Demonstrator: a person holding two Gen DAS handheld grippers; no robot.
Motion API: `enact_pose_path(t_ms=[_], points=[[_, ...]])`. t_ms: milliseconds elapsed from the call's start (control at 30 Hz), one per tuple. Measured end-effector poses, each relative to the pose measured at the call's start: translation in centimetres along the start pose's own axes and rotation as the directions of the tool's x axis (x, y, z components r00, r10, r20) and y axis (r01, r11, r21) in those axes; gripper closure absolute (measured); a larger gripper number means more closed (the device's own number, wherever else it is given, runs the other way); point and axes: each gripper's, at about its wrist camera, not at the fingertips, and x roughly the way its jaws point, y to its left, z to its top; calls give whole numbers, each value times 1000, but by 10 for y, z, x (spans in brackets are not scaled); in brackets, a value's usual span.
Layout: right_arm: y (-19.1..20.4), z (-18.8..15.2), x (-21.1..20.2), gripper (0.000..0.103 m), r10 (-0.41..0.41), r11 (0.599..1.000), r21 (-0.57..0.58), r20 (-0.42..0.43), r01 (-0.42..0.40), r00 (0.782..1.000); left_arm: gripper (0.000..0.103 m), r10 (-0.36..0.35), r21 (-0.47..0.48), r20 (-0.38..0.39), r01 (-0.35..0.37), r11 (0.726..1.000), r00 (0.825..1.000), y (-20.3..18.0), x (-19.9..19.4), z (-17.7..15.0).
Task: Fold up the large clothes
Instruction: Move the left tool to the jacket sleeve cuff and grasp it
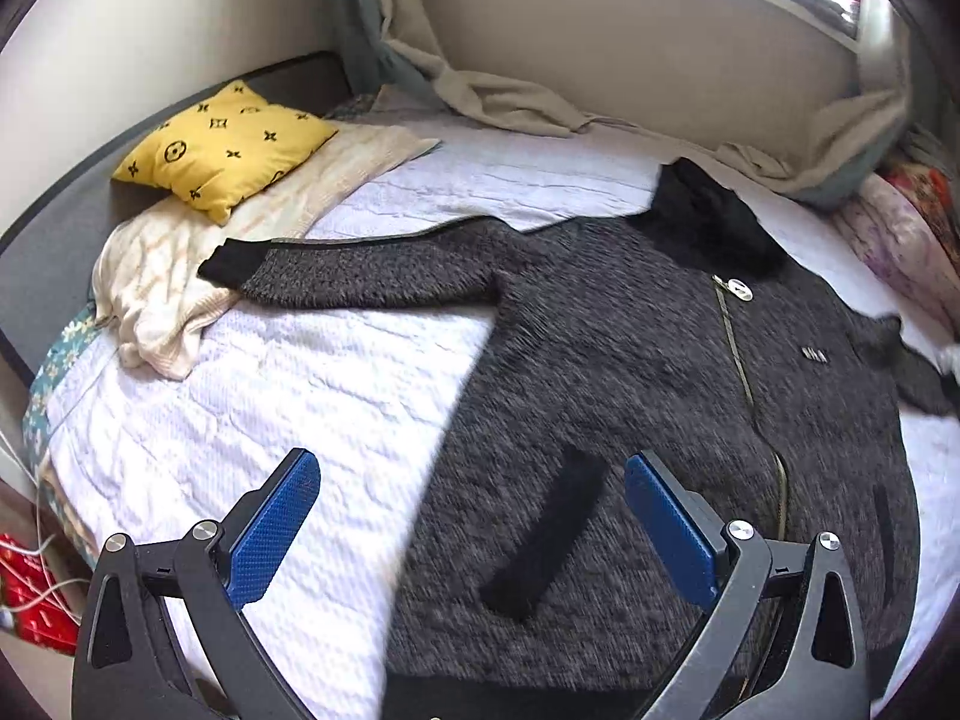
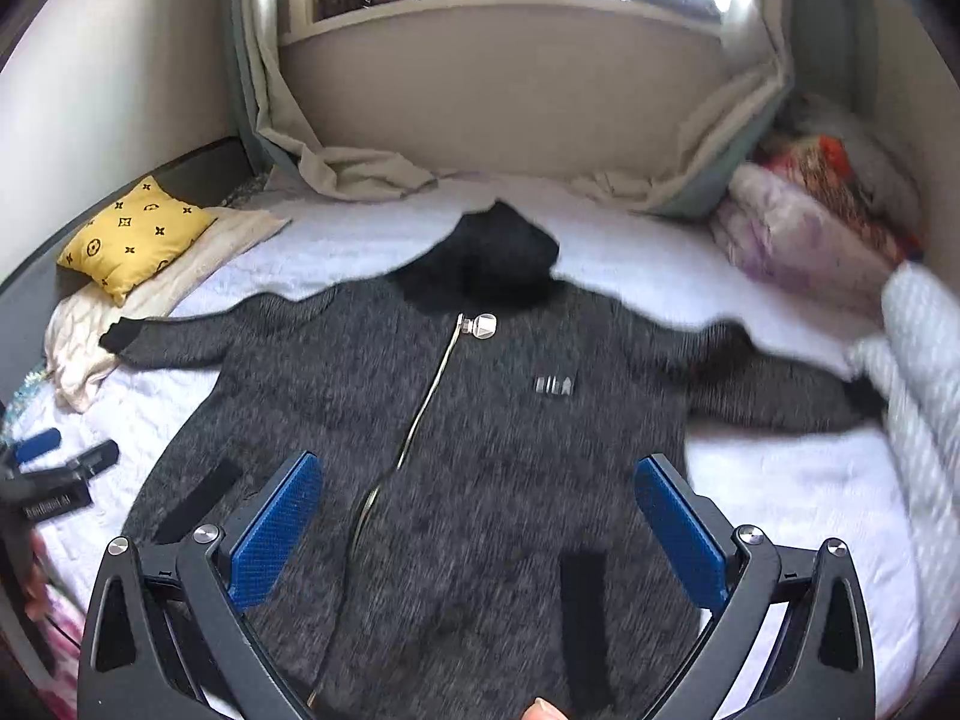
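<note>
At far left, a yellow square cushion with black motifs [image 1: 225, 147] is seen propped on a cream knitted blanket [image 1: 174, 276] at the head of the white quilted bed [image 1: 288, 396]. Next to these, the dark grey fuzzy zip-up hooded jacket [image 2: 480, 450] is laid flat, front up, in the middle of the bed, zip closed, black hood [image 2: 489, 261] toward the window, both sleeves spread outward; its left sleeve cuff [image 1: 231, 264] rests touching the cream blanket. The left hand-held gripper [image 1: 471, 531] hangs above the jacket's lower left edge, jaws spread wide, nothing held. The right hand-held gripper [image 2: 477, 531] hangs over the lower front, likewise spread wide and empty. At far right, a pile of folded bedding [image 2: 798, 228] lies near the right sleeve [image 2: 780, 384]. Folding is judged not yet begun. For the first fold, each sleeve is best pinched near the cuff, through the full thickness of the pile fabric, and carried across the chest in one level sweep, so that the body is not dragged; the left cuff should be lifted clear of the blanket first.
</note>
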Motion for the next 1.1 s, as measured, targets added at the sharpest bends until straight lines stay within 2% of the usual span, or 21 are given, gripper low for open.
enact_pose_path(t_ms=[100, 233, 333, 467, 533, 567, 633, 667, 733, 767, 900, 933, 1033, 1100], points=[[1, 15, 7, 0, 30, 998, -60, 34, -28, 999, 0, -13, -33, -68, 11, 999, 998, 18, 28, 27], [-6, 16, 23, 0, 42, 996, -80, 71, -37, 997, 0, -76, -153, -173, 49, 987, 982, 60, 77, 59], [-15, 8, 42, 0, 60, 997, -39, 21, -59, 998, 2, -110, -249, -203, 58, 967, 973, 97, 105, 76], [-27, 1, 73, 0, 46, 999, -13, -72, -47, 996, 6, -96, -371, -185, 21, 928, 978, 146, 132, 93], [-32, 0, 80, 0, 51, 999, 3, -91, -51, 995, 7, -99, -451, -167, 14, 892, 981, 171, 144, 97], [-35, 0, 84, 0, 49, 999, 12, -101, -48, 994, 7, -107, -501, -156, 15, 865, 982, 184, 152, 98], [-39, -2, 90, 0, 43, 999, 21, -118, -41, 992, 9, -150, -605, -129, 42, 795, 980, 207, 169, 96], [-40, -2, 93, 0, 43, 999, 25, -125, -40, 991, 10, -165, -636, -118, 53, 770, 979, 214, 173, 95], [-42, -3, 97, 0, 41, 999, 28, -137, -38, 990, 16, -196, -709, -83, 80, 701, 977, 230, 189, 93], [-41, -4, 100, 0, 38, 999, 26, -142, -35, 989, 20, -204, -724, -75, 87, 684, 976, 232, 193, 91], [-40, -6, 110, 0, 29, 1000, 10, -164, -28, 986, 55, -253, -779, -63, 111, 617, 965, 243, 223, 89], [-39, -6, 113, 0, 23, 1000, 3, -169, -23, 985, 58, -261, -791, -64, 111, 601, 963, 247, 231, 89], [-39, -7, 120, 0, 3, 1000, -15, -179, -5, 984, 58, -253, -821, -67, 91, 563, 965, 253, 245, 85], [-39, -7, 124, 0, 2, 1000, -14, -186, -5, 982, 58, -260, -849, -40, 104, 517, 965, 260, 253, 83]])
